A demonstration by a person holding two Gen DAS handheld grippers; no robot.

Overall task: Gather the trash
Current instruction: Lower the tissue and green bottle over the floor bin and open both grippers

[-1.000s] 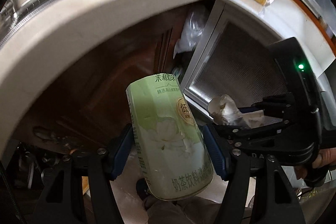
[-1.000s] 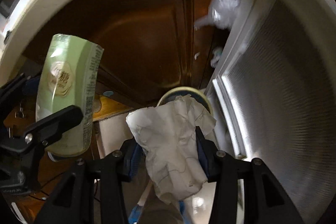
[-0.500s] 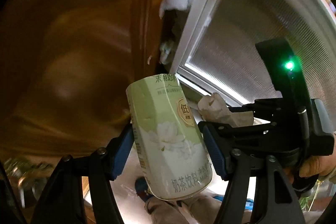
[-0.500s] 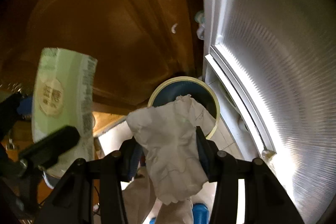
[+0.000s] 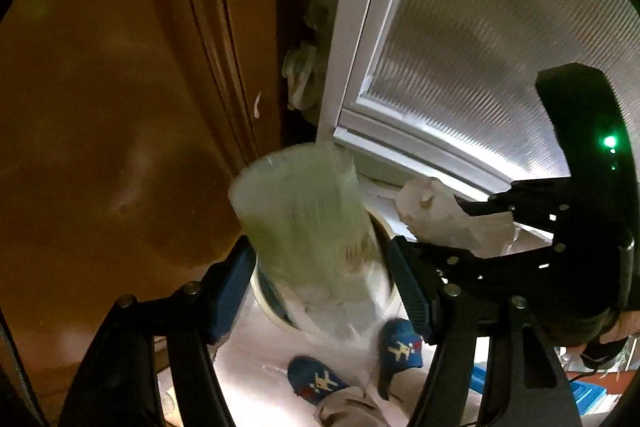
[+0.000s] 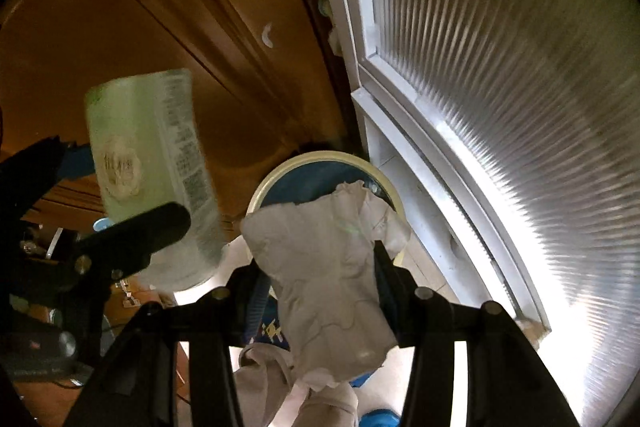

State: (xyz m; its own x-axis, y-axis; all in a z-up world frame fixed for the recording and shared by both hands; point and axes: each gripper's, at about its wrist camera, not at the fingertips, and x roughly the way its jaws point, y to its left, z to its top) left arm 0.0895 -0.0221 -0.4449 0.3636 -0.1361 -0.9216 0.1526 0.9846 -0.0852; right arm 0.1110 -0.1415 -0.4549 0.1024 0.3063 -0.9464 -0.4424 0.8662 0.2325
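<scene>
Over the round blue bin with the cream rim (image 6: 320, 163), the left tool (image 5: 320, 275) has opened wide, dropping the pale green drink can (image 5: 308, 227), so the right tool (image 6: 316, 267), pinching the crumpled white paper (image 6: 328, 267), should open right above it.

The green carton (image 5: 308, 227) is smeared by motion blur in the left wrist view, its print unreadable, and it hides most of the bin (image 5: 276, 303) beneath it. In the right wrist view the crumpled tissue (image 6: 328, 275) covers the bin's near rim. Whether the blue-padded fingers (image 5: 232, 287) beside the carton touch it cannot be told.
</scene>
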